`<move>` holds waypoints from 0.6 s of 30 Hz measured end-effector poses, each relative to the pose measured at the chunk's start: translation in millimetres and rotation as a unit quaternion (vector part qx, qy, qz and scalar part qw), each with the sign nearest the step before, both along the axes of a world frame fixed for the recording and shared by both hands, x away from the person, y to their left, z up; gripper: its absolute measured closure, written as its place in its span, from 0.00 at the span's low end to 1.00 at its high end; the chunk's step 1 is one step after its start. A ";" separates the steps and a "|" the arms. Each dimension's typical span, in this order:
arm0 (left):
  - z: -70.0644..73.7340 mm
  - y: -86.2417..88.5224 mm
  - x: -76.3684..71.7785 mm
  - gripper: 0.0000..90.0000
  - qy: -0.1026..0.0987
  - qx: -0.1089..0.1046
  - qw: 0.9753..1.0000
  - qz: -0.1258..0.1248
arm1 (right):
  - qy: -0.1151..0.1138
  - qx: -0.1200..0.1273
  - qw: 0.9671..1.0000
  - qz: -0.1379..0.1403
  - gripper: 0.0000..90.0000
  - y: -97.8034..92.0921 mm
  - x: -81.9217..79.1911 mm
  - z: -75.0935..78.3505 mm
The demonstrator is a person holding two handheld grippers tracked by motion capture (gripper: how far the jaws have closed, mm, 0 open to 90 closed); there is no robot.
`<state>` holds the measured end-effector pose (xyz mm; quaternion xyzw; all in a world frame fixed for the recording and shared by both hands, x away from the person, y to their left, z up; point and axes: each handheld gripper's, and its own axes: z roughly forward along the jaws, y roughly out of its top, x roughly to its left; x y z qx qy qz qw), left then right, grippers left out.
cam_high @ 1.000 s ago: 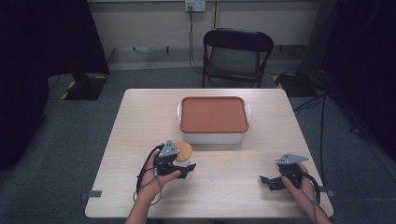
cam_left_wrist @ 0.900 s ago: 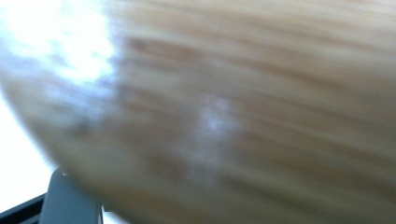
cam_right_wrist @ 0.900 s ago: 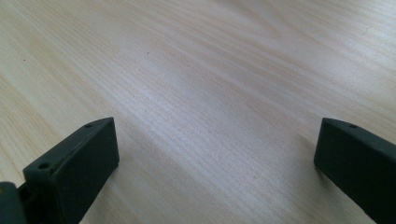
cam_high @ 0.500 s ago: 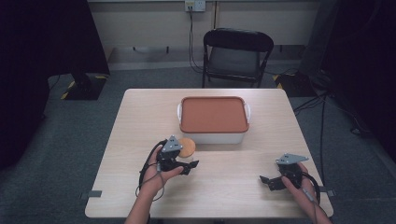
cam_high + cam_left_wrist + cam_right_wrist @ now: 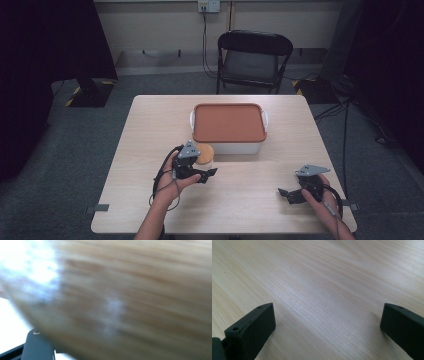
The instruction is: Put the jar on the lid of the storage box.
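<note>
A small jar with a round wooden lid (image 5: 204, 153) stands on the table just in front of a white container with an orange lid (image 5: 228, 122). My left gripper (image 5: 207, 173) is right up against the jar's near side, held in a hand. In the left gripper view the blurred wooden lid (image 5: 125, 302) sits very close, and one black jaw shows far out at the bottom left, so the jaws stand apart. My right gripper (image 5: 288, 194) rests open near the table's front right, with bare wood between its jaws (image 5: 327, 325).
The light wooden table (image 5: 150, 130) has free room at its left and along its front middle. A black folding chair (image 5: 252, 60) stands behind the table. Cables lie on the floor at the right (image 5: 345, 115).
My left gripper has moved forward and slightly right, closing in on the jar. The right gripper has stayed where it was.
</note>
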<state>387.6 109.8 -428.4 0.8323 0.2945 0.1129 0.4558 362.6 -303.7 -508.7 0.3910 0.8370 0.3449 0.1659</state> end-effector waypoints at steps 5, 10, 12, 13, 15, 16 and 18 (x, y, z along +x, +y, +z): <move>2.8 -3.3 1.9 0.28 0.000 0.000 1.000 -0.001 | 0.000 0.000 1.000 0.000 0.00 0.0 0.0 0.0; 4.7 -6.2 5.7 0.28 -0.001 -0.003 1.000 0.000 | 0.000 0.000 1.000 0.000 0.00 0.0 0.0 0.0; 5.4 -7.1 7.2 0.28 -0.001 -0.001 1.000 0.001 | 0.000 0.000 1.000 0.000 0.00 0.0 0.0 0.0; 5.7 -7.7 7.8 0.28 -0.001 -0.001 1.000 0.000 | 0.000 0.000 1.000 0.000 0.00 0.0 0.0 0.0; 6.6 -8.8 8.7 0.28 0.000 0.001 1.000 0.000 | 0.000 0.000 1.000 0.000 0.00 0.0 0.0 0.0; 7.1 -9.2 9.0 0.28 0.000 0.002 1.000 0.000 | 0.000 0.000 1.000 0.000 0.00 0.0 0.0 0.0; 8.4 -9.9 9.8 0.28 -0.001 0.003 1.000 -0.001 | 0.000 0.000 1.000 0.000 0.00 0.0 0.0 0.0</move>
